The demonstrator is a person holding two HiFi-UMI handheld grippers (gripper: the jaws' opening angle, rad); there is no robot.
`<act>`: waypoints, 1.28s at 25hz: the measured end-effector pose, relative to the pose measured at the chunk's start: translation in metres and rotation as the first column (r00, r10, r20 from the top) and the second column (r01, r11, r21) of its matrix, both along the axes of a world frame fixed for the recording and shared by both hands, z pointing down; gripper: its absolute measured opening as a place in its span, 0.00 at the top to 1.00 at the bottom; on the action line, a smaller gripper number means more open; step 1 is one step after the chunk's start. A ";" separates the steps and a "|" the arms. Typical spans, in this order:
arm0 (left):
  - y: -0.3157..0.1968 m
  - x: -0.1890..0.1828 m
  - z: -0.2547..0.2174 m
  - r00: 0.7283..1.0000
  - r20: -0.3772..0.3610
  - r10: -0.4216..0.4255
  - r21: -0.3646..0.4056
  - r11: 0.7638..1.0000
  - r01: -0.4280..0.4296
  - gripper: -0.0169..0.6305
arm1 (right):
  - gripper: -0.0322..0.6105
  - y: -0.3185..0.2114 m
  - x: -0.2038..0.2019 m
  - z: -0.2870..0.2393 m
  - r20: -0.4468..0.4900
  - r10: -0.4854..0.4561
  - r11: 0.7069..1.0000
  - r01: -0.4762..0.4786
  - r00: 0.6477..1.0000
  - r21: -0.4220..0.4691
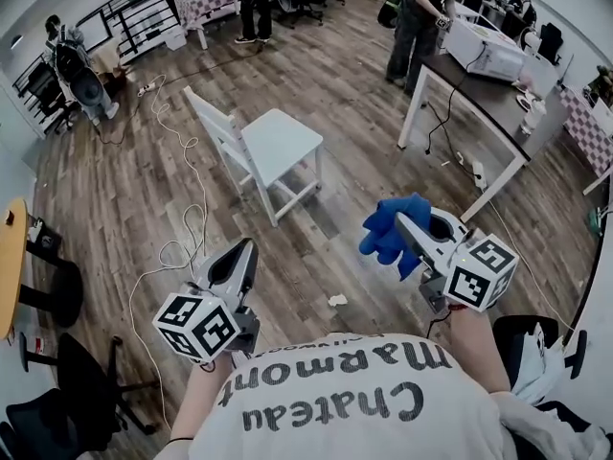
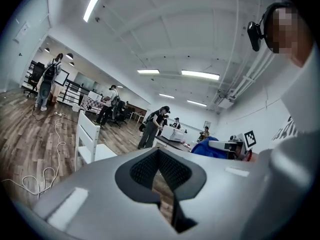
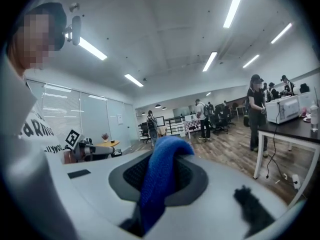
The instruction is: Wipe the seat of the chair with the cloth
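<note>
The white wooden chair stands on the wood floor ahead of me, its seat bare and its slatted back to the left; the left gripper view shows the chair from the side. My right gripper is held at the right, short of the chair, shut on a blue cloth that bunches out past its tips. In the right gripper view the cloth hangs between the jaws of that gripper. My left gripper is at the lower left, shut with nothing in it.
A dark-topped table on white legs stands to the right of the chair. White cable loops over the floor at the left. A paper scrap lies near my feet. A black office chair is at the lower left. People stand at the back.
</note>
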State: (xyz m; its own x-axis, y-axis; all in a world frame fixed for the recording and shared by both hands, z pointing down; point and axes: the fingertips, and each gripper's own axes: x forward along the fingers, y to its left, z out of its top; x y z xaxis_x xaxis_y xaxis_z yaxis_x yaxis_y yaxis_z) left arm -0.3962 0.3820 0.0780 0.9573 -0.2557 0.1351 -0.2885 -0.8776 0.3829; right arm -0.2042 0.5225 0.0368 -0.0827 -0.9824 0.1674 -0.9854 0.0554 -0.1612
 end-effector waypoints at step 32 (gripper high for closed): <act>-0.205 0.233 0.021 0.999 0.041 0.021 -0.031 0.999 -0.020 0.96 | 0.85 -0.217 0.192 0.002 0.091 -0.068 0.994 0.060 0.994 0.090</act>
